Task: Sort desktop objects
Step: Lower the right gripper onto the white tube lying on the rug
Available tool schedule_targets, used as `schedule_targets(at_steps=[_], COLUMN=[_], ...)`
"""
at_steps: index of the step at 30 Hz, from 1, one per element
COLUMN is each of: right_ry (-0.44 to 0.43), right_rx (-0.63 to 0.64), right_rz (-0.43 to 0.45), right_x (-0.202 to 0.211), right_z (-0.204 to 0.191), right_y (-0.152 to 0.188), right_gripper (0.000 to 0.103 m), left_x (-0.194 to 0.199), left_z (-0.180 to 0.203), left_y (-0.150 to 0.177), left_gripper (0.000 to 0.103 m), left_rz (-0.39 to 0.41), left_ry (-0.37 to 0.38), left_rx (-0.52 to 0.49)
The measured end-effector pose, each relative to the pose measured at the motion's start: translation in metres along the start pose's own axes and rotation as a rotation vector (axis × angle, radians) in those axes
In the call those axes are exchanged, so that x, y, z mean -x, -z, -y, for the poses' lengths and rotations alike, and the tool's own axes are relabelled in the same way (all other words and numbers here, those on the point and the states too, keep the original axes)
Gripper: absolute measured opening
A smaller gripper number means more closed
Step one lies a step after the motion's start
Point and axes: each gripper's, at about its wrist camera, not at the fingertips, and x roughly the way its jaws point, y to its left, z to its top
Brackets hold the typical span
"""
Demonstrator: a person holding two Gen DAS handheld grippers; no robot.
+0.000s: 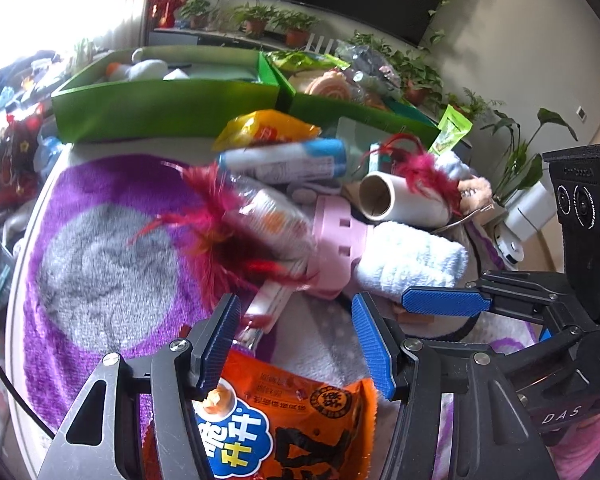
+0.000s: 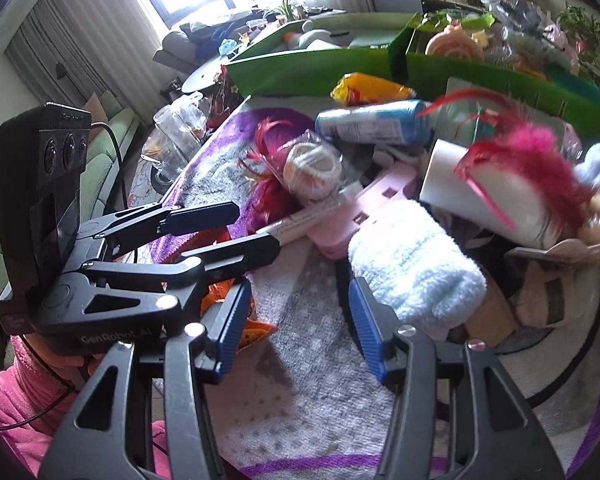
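Both claws are spread with nothing between their pads. Through the left wrist camera I see my left gripper [image 1: 296,340] hanging over the orange snack bag [image 1: 292,420], which lies flat on the purple and grey rug [image 1: 100,272] right under the fingers — I judge the wide opening is there to straddle the bag's top edge. My right gripper [image 2: 300,328] sits just beside it, over bare rug, its right finger close to the pale blue fluffy towel [image 2: 416,272]; I cannot tell whether they touch.

Just past the fingers the heap begins. A pink slotted plastic piece [image 1: 340,248] lies between the towel and a clear-wrapped packet [image 1: 268,216] tangled with red feathers [image 1: 216,220]. A cardboard-core roll [image 1: 396,200] rests on its side behind the towel, its open end facing me, with a second tuft of red feathers [image 2: 532,160] draped over it. Further back a blue and white tube [image 1: 284,160] lies across the pile, and a yellow snack bag [image 1: 260,128] leans against the bins.

Farthest off stand two green bins [image 1: 160,108] side by side, already holding items — the left one soft white things, the right one wrapped snacks. I take those as the sorting targets, so the orange bag likely belongs in the right one.
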Motion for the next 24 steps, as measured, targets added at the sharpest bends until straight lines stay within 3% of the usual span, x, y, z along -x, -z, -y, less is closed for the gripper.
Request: schedule_targets(at_steps=[13,24], right_ry=[-0.019,-0.047], right_rx=[-0.006,-0.071], right_rz=[-0.038,-0.022], right_x=[-0.02,-0.023], right_z=[0.002,0.014], right_y=[0.009,0.007], right_gripper=[0.051,0.051], left_x=[-0.014,-0.017], left_z=[-0.01,-0.011], left_y=[0.011,0.021], left_gripper=[0.058,0.058], left_rz=[-0.038,-0.047], left_ry=[-0.012,-0.088], left_rx=[0.002,-0.032])
